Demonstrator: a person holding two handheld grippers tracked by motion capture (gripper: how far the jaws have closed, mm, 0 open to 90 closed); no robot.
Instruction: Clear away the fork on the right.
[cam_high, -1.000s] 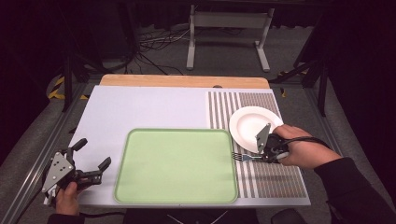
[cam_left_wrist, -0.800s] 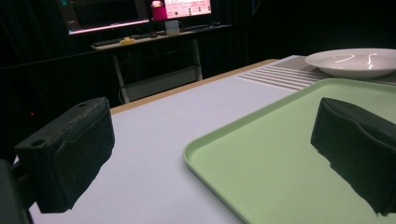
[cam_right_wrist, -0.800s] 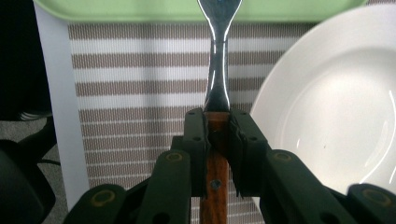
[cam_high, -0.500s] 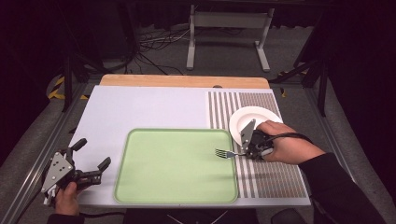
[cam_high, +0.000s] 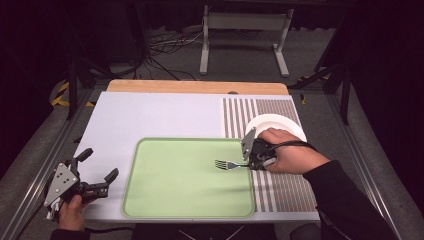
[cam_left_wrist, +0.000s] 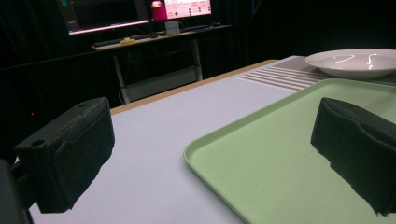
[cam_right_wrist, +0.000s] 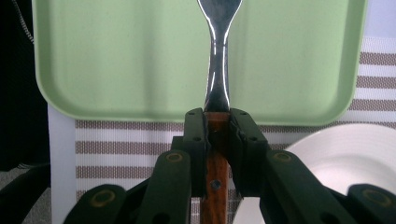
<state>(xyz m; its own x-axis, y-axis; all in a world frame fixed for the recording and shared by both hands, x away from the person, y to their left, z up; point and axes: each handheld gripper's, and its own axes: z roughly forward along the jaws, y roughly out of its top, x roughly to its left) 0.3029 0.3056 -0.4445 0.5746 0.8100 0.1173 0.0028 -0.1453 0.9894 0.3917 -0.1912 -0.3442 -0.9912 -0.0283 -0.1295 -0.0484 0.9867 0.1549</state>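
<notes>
The right gripper (cam_high: 251, 161) is clamping the fork (cam_high: 227, 164) by its wooden handle. The tines are pointing, apparently level, over the tray (cam_high: 165, 200) near its right edge. The left gripper (cam_high: 97, 172) is resting open off the tray's left edge.

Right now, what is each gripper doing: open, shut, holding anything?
Left gripper: open, holding nothing, beside the green tray.
Right gripper: shut on the fork by its wooden handle, over the tray.

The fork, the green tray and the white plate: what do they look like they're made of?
Fork: polished metal head and neck, judging by the mirror-like glints, with a reddish-brown handle that looks like wood with a rivet. Green tray: probably plastic, given its even matte colour and rounded moulded rim. White plate: glossy, with bright reflections; it could be glazed ceramic or hard plastic.
</notes>
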